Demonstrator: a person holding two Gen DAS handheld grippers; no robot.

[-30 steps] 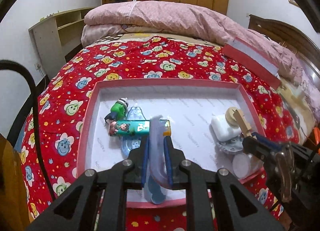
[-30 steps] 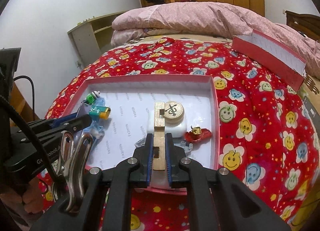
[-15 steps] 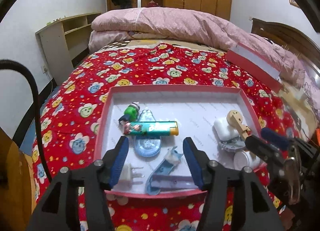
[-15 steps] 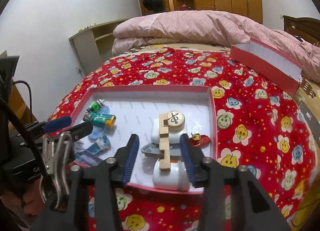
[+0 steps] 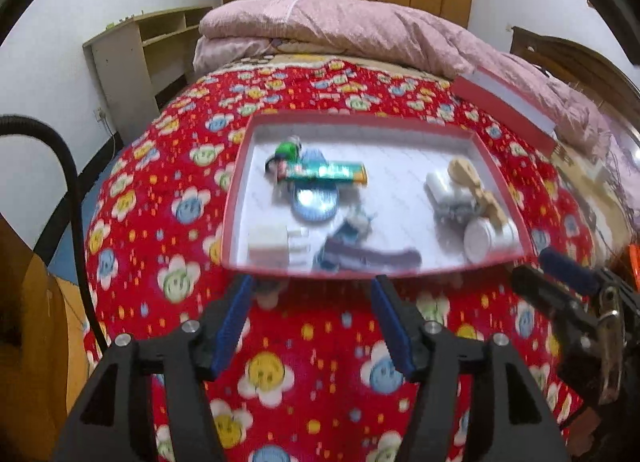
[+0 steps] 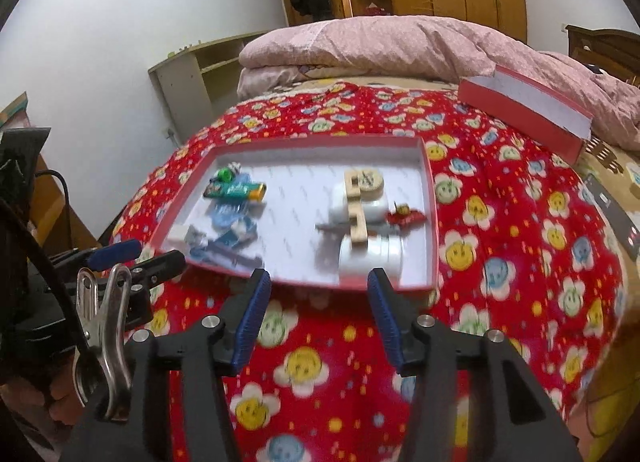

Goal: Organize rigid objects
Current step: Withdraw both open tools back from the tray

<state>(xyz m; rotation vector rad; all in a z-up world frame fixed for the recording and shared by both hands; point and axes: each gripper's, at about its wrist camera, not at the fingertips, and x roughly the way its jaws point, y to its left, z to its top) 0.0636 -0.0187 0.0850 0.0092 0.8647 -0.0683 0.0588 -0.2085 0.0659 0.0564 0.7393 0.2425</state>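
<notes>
The red box (image 5: 500, 182) is set flat on the bed (image 5: 160, 190), likely so that small things can be dropped in from above. On its left side a green tube (image 5: 326, 172), a green toy (image 5: 289, 148), a blue round thing (image 5: 314, 201) and a white plug (image 5: 269, 242) are kept together. On its right side a wooden piece (image 6: 356, 210) is laid over white things (image 6: 376, 250), with a red toy (image 6: 405, 216) just beside them. Both tools are held in front of the box, above the bedspread. The left tool (image 5: 310, 320) is being spread, with nothing between its jaws. The right tool (image 6: 316, 318) is being spread too, and it is empty. A lid (image 6: 528, 114) is left well apart, near the pink blanket (image 6: 380, 42).
</notes>
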